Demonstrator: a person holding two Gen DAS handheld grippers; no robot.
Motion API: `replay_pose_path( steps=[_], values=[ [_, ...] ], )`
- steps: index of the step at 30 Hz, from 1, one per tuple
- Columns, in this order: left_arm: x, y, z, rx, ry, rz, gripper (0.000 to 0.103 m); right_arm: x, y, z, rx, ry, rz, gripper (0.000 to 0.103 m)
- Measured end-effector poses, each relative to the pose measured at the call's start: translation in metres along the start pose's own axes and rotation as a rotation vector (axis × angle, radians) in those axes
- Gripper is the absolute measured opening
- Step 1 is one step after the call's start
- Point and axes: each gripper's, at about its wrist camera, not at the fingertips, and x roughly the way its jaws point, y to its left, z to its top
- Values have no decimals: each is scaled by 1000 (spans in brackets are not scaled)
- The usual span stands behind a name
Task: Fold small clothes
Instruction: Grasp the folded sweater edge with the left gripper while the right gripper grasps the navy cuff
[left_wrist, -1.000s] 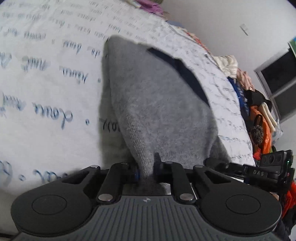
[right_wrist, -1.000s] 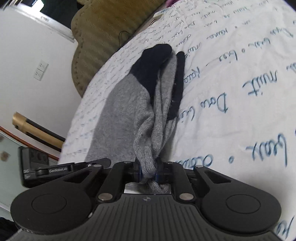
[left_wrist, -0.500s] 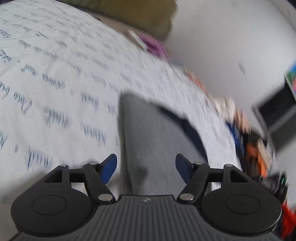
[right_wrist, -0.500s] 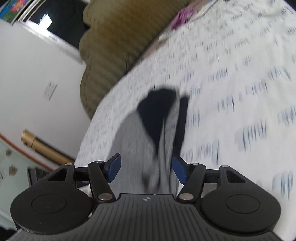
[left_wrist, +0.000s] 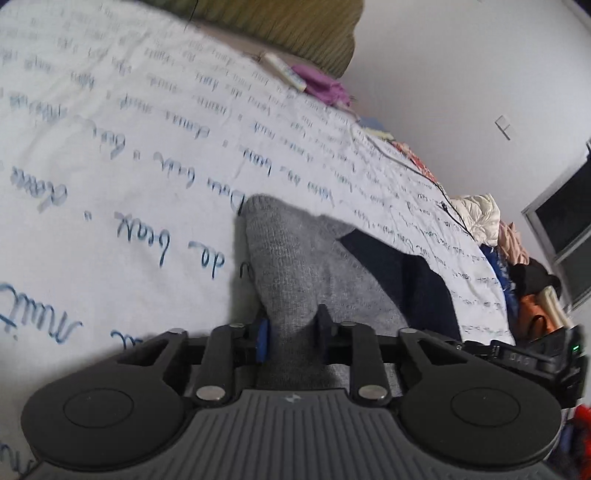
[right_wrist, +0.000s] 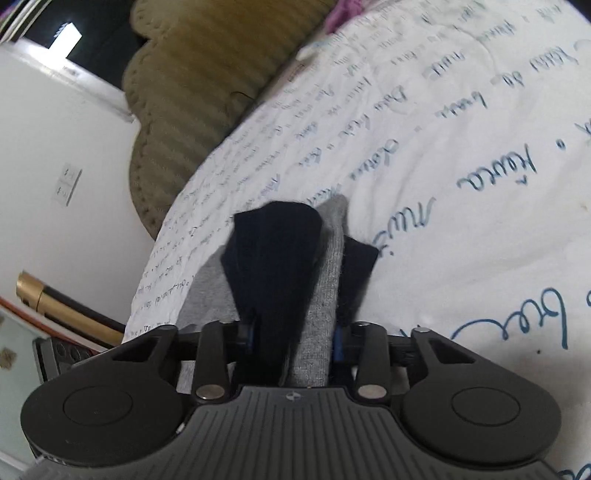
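Note:
A grey knit garment (left_wrist: 295, 266) with navy-blue parts (left_wrist: 413, 280) lies on a white bedsheet (left_wrist: 110, 155) printed with blue handwriting. My left gripper (left_wrist: 291, 325) is shut on a bunched grey fold of it. In the right wrist view the same garment shows its navy end (right_wrist: 273, 254) beside a grey strip (right_wrist: 328, 266). My right gripper (right_wrist: 293, 332) is shut on that navy and grey bunch. The other gripper's body shows at the right edge of the left wrist view (left_wrist: 539, 354).
An olive quilted headboard (right_wrist: 207, 74) stands at the far end of the bed. A purple cloth (left_wrist: 325, 86) and a white remote (left_wrist: 286, 70) lie near it. A heap of clothes (left_wrist: 517, 243) sits past the bed's right edge. A white wall (right_wrist: 55, 155) is at the left.
Both grippers held the garment, opened and pulled back half a second ago, and are now closed again on it at new spots.

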Motion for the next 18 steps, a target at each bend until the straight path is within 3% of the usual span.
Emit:
replay_pose_path(
  steps=[2, 6, 9, 13, 15, 16, 18],
  values=[
    [-11, -6, 6, 36, -16, 7, 20, -5, 14, 0, -30, -16, -6, 34],
    [-39, 4, 28, 66, -38, 23, 20, -5, 51, 6, -72, -42, 81, 33],
    [-53, 32, 54, 30, -75, 88, 20, 22, 76, 16, -85, -26, 144, 33],
    [-34, 80, 83, -68, 6, 161, 24, 79, 82, 30, -15, -4, 123, 34],
    [-38, 94, 83, -144, 36, 109, 27, 102, 72, 32, 19, -5, 43, 39],
    [-51, 93, 78, -165, 3, 73, 28, 104, 67, 29, 56, -3, 10, 40],
    [-82, 85, 60, -125, -72, -2, 36, 89, 63, 19, 82, -13, 46, 46]
  ],
)
